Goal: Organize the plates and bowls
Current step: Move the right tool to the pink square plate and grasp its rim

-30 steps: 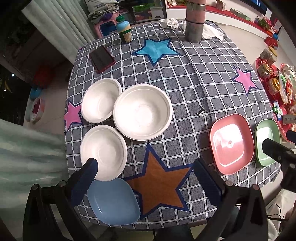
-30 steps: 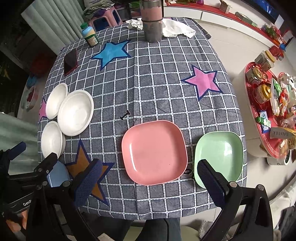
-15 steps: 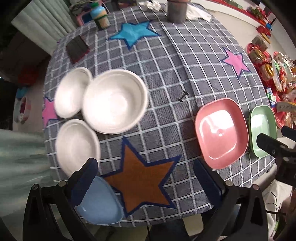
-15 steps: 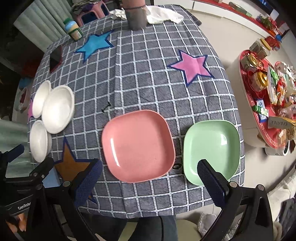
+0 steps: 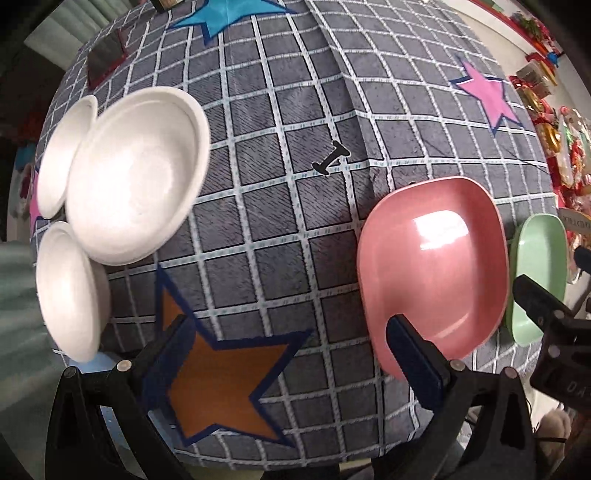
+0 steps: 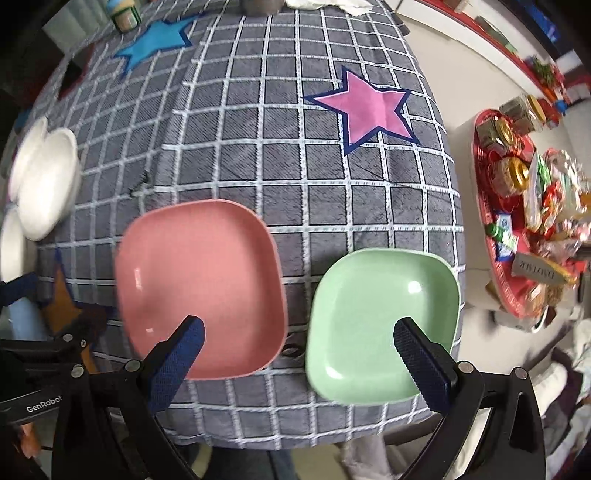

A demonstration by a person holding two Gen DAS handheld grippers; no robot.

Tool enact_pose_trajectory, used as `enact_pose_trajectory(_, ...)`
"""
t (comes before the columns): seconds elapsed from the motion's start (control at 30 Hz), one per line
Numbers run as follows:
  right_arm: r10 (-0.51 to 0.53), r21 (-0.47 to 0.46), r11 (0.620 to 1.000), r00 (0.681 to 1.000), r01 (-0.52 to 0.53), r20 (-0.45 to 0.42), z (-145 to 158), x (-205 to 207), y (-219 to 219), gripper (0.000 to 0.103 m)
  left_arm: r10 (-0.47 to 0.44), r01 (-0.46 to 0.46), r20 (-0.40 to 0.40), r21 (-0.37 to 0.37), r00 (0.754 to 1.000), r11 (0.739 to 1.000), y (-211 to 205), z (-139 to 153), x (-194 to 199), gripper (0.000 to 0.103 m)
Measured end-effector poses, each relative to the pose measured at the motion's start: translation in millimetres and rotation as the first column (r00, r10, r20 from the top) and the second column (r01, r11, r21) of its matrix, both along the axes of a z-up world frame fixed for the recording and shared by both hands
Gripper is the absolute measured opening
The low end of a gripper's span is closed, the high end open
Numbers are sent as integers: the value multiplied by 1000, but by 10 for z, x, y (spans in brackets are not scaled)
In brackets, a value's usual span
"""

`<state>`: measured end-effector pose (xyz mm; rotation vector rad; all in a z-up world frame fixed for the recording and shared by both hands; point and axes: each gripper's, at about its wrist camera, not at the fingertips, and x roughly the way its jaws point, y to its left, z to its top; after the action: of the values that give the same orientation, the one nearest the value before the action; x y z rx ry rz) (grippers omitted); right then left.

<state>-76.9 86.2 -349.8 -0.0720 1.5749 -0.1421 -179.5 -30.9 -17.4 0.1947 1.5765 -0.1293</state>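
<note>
A pink square plate (image 5: 432, 266) lies at the table's front right, also in the right wrist view (image 6: 199, 284). A green square plate (image 6: 384, 325) lies right of it, also in the left wrist view (image 5: 539, 273). A large white bowl (image 5: 136, 173) and two smaller white bowls (image 5: 70, 288) (image 5: 61, 155) sit at the left. A blue plate (image 5: 92, 363) peeks out at the front left edge. My left gripper (image 5: 291, 354) is open over the orange star. My right gripper (image 6: 299, 354) is open, between the pink and green plates.
A checked grey cloth (image 5: 280, 229) with star patches covers the round table. A small black object (image 5: 330, 160) lies mid-table. A dark phone (image 5: 105, 61) and a bottle (image 6: 123, 13) sit at the back. A red tray of snacks (image 6: 524, 218) stands off to the right.
Both grippers have moved lower and closer to the table. The left view shifted right toward the pink plate; the right view now centres between the pink and green plates. Nothing was grasped.
</note>
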Motion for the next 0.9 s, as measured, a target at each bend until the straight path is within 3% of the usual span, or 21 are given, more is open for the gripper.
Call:
enact_pose_trajectory(0.27, 145, -112, 983, 989, -146, -21, -272, 217, 19, 103, 11, -11, 1, 51, 1000, 999, -188, -408, 35, 103)
enact_pose_trajectory(0.47, 241, -129, 961, 969, -246, -53, -506, 339, 185, 103, 6, -6, -4, 69, 1000, 998, -176, -736, -1, 103)
enact_pose_trajectory(0.63, 308, -140, 939, 949, -315, -67, -564, 341, 385, 103, 2, -2, -2, 74, 1000, 997, 129, -888, -75, 103)
enact_pose_trajectory(0.9, 298, -88, 948, 951, -305, -83, -601, 252, 770, 103, 5, -6, 9, 92, 1000, 996, 673, -1160, -220, 103)
